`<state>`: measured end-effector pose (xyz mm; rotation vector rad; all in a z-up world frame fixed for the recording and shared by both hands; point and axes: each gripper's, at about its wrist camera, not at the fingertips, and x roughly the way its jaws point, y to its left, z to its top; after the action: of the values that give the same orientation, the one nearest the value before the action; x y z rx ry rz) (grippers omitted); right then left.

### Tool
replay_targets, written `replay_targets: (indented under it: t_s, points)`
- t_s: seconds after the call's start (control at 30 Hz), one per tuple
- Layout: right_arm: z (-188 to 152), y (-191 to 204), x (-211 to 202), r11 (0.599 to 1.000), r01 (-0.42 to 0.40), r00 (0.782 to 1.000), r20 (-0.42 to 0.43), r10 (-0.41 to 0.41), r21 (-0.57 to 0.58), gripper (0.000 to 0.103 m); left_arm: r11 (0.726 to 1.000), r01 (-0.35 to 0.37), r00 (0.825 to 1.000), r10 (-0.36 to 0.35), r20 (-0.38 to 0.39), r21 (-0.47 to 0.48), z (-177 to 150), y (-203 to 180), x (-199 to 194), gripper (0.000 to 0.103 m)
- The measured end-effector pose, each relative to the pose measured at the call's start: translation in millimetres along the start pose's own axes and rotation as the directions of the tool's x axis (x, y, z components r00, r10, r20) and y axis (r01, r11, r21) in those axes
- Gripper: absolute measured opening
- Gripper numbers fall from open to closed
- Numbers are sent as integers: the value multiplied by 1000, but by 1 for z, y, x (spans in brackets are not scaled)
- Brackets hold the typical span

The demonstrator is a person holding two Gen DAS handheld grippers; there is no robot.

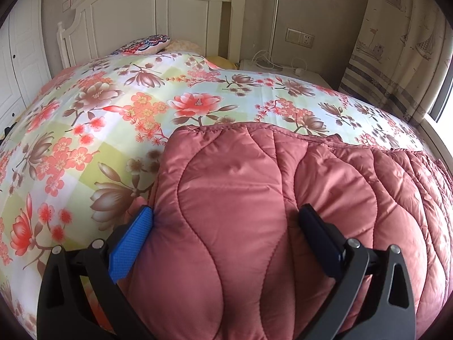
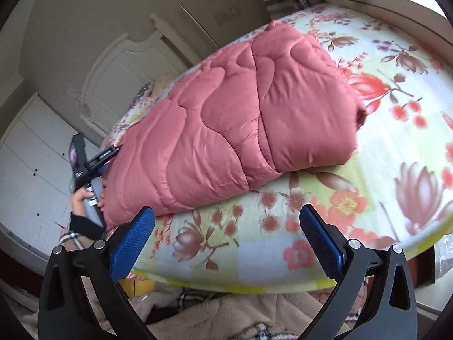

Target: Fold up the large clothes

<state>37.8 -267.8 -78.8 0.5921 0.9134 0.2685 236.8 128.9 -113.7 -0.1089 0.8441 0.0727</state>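
Observation:
A pink quilted padded coat lies folded in a thick bundle on the floral bed. My left gripper stands wide open with its jaws on either side of the bundle's near end, the blue pads touching the fabric. In the right wrist view the same coat lies across the bed, and the left gripper shows at its left end, held by a hand. My right gripper is open and empty, above the bedsheet just in front of the coat's lower edge.
The floral bedsheet covers the bed. A white headboard and pillows are at the far end. A white nightstand with cables stands by the curtain. Beige blankets lie below the bed edge.

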Motion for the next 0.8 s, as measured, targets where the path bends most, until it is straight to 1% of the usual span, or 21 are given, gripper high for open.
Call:
replay_targets:
  t_s: [0.03,0.1,0.17,0.23,0.3,0.33,0.37,0.4,0.43,0.47,0.53,0.57,0.63,0.67,0.7,0.73,0.77,0.8]
  points:
    - [4,1,9,1000,-9,1000,8,9,16,99,1000,4,1000,-4,-2,-2,0,1,0,101]
    - [16,4,21,999,17,998,55,-19,39,99,1000,11,1000,-11,-7,-5,0,1,1,101]
    - [28,7,33,997,22,996,87,-28,69,99,1000,16,1000,-16,-13,-9,1,2,3,101]
    - [38,2,43,993,-5,989,149,-13,120,99,1000,15,1000,-15,-12,-9,0,2,2,101]
    - [47,-8,42,974,-20,962,270,-42,224,99,1000,9,1000,-9,-7,-5,-1,1,2,101]
    - [50,-13,40,961,-60,947,320,-31,271,99,1000,7,1000,-7,-7,-5,-1,1,2,101]
    - [52,-14,41,953,-89,942,336,-14,290,99,1000,6,1000,-6,-7,-4,-1,1,2,101]
    - [57,-12,45,952,-96,947,321,-3,292,99,1000,5,1000,-5,-9,-4,0,1,3,101]
    - [59,-7,51,956,-98,956,293,14,275,99,1000,5,1000,-5,-8,-4,0,1,3,101]
    - [60,-2,55,961,-105,960,278,31,254,98,1000,5,1000,-5,-7,-3,-1,0,2,101]
    - [63,7,64,975,-103,973,225,58,195,94,1000,6,1000,-6,-5,-5,0,1,2,101]
    - [64,9,66,977,-94,973,224,50,189,91,1000,7,1000,-7,-5,-7,0,1,2,101]
    - [67,3,66,967,-97,962,270,31,236,82,1000,5,1000,-5,-3,-11,0,1,2,101]
    - [68,-2,65,962,-96,958,286,20,256,74,1000,2,1000,-2,-2,-13,0,1,3,101]
    - [69,-4,66,957,-96,955,296,11,275,70,1000,0,1000,0,-2,-16,0,2,3,101]
    - [70,-3,69,958,-95,955,297,11,271,69,1000,-1,1000,1,-3,-19,0,2,3,101]
    - [67,-3,69,961,-96,953,301,14,258,63,1000,1,1000,-1,-3,-21,0,3,3,101]
    - [66,-2,71,963,-102,952,304,22,250,52,1000,1,1000,-1,-2,-21,0,3,3,101]
